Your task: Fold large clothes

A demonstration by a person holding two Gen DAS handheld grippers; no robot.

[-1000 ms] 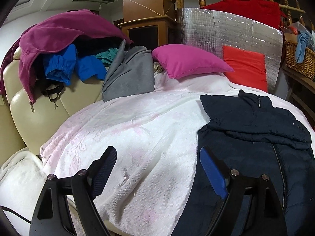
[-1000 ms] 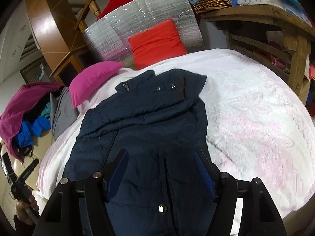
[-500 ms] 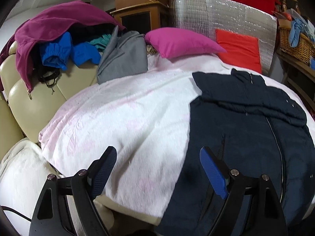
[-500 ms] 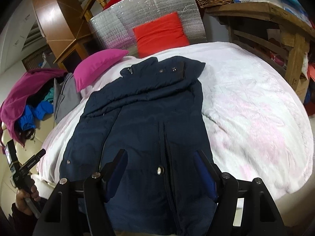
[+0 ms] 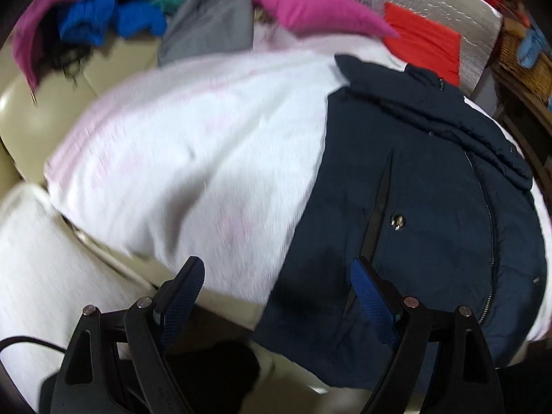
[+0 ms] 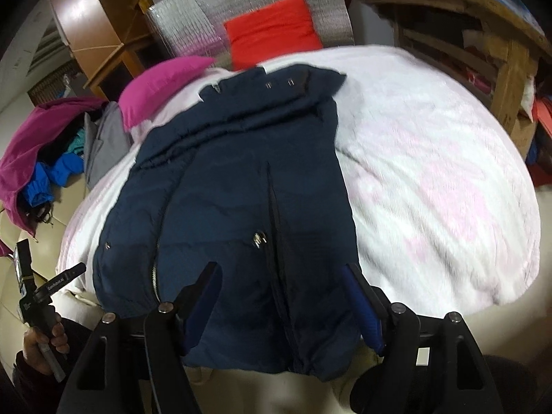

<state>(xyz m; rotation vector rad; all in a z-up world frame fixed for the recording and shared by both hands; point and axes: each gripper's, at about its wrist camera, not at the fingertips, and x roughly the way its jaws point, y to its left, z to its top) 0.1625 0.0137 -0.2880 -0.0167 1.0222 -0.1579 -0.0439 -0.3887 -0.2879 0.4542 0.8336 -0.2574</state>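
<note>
We have the navy padded jacket [image 6: 241,186] laid flat but unfolded, our left gripper [image 5: 276,289] and right gripper [image 6: 283,296] gaping wide, holding nothing.

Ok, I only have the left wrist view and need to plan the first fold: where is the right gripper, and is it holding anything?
Observer: The right gripper is open and empty, over the hem end of the navy jacket.
Operator: Is there room on the jacket's right side?
Observer: Yes, bare white blanket runs from that edge out towards a wooden table.
Operator: And my left gripper, seen from there?
Observer: It is off to the jacket's left, low beside the bed, gripped in the left hand.
</note>
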